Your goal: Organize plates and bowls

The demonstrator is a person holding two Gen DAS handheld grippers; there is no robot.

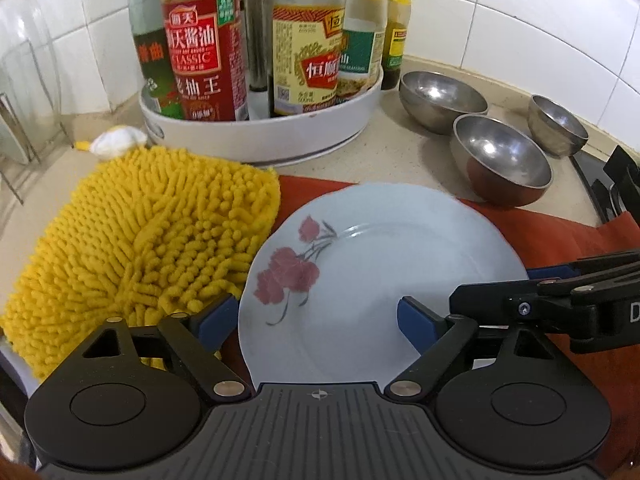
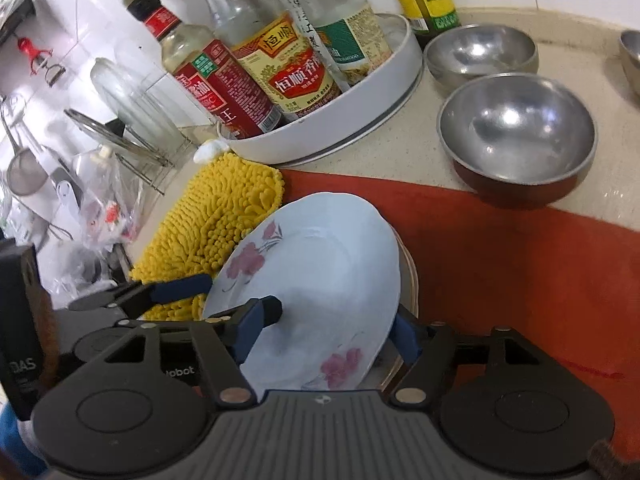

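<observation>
A pale blue plate with pink flowers (image 1: 380,276) (image 2: 320,292) is tilted up on its edge above the red cloth (image 2: 520,264). My right gripper (image 2: 340,328) straddles the plate's near rim, one finger on each face, shut on it. The edge of another plate (image 2: 410,280) shows just behind it. My left gripper (image 1: 316,320) is open around the plate's left side, touching nothing; it also shows in the right wrist view (image 2: 176,292). Three steel bowls (image 1: 502,160) (image 1: 442,100) (image 1: 558,124) stand on the counter at the back right.
A yellow chenille mitt (image 1: 148,236) lies left of the plate. A white round tray (image 1: 260,132) of sauce bottles stands behind. A dish rack with glass lids (image 2: 132,120) is at far left. A black stove edge (image 1: 616,184) is at the right.
</observation>
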